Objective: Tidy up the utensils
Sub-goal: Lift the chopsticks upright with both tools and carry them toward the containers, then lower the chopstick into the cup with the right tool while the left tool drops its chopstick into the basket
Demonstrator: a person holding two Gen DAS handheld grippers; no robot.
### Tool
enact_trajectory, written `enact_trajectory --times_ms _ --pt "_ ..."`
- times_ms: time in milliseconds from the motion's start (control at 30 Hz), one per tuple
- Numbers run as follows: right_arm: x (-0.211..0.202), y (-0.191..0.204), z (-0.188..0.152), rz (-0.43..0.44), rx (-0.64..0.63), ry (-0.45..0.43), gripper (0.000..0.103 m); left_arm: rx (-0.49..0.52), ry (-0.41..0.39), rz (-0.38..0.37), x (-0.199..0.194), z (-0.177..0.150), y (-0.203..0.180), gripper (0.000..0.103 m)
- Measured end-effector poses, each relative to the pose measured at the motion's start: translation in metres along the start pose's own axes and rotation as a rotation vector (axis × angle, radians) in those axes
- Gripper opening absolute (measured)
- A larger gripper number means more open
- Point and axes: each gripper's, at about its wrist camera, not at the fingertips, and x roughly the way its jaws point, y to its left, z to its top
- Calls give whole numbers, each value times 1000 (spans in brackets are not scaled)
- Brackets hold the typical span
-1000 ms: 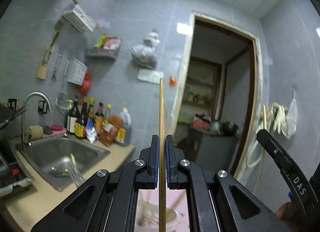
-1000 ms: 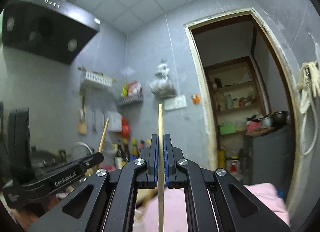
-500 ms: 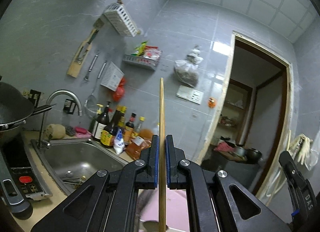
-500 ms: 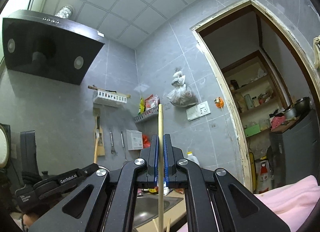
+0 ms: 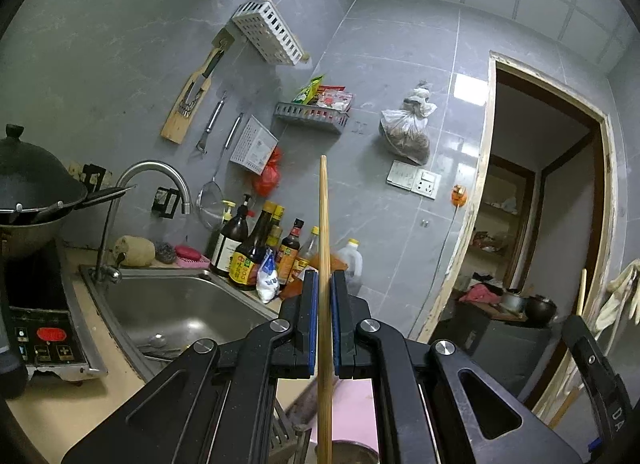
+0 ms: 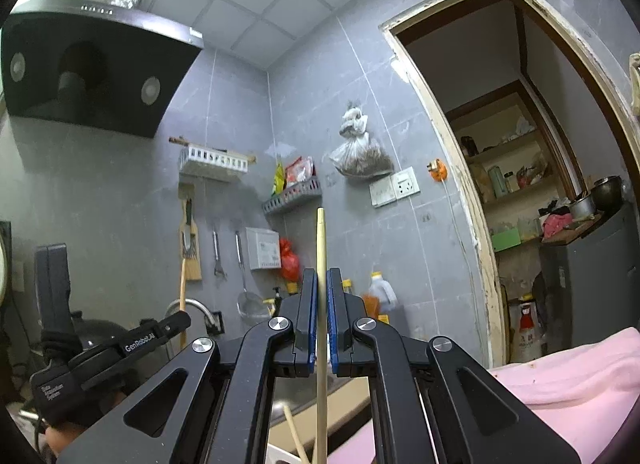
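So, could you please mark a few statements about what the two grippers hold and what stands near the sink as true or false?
1. The left gripper is shut on a wooden chopstick. True.
2. The right gripper is open and holds nothing. False: it clamps a pale chopstick.
3. Sauce bottles stand beside the sink. True.
4. The white basket sits inside the sink. False: it hangs on the wall.
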Motion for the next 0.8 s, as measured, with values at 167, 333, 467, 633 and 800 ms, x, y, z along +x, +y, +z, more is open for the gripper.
enact_trajectory --times_ms 167,333,467,633,800 --pt "4 3 -6 -28 -27 18 3 44 -5 25 -3 -13 -8 4" --pt "4 7 -11 -81 -52 35 3 88 -4 43 -5 -23 -15 4" --pt "5 12 -15 -117 -72 55 3 107 20 45 -6 -31 -17 4" --pt "5 15 -20 -121 -78 78 3 115 75 42 -2 -40 -15 4" --pt "2 16 -21 -128 -85 103 4 108 145 5 -5 -46 -10 4"
